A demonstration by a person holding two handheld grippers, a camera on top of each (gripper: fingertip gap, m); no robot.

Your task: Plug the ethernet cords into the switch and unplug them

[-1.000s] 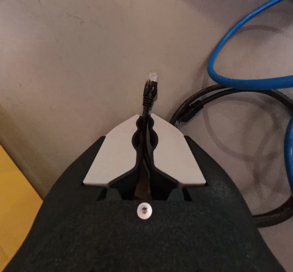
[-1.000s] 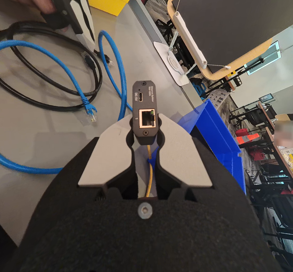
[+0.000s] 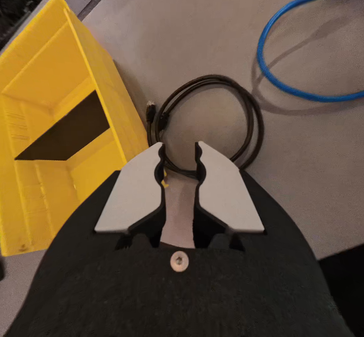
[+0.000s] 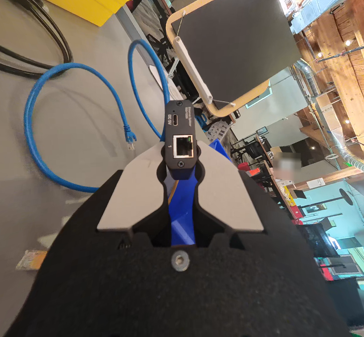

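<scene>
The left claw [image 3: 179,145], clamped on the black cord [image 3: 254,115] a second ago, now stands apart and empty above it; the cord lies coiled on the desk [image 3: 197,42]. The right claw [image 4: 181,148] stays clamped on the switch [image 4: 180,130], port vacant. Unplugging appears complete.

Grey surface [image 3: 197,32]: yellow bin [image 3: 59,111] at 9 o'clock in the left wrist view; coiled black cord [image 3: 254,111] just beside it at centre; blue cord [image 3: 275,79] looped at 2 o'clock. Yellow-booted plug [image 4: 31,259] at 8 o'clock, right wrist view.
</scene>
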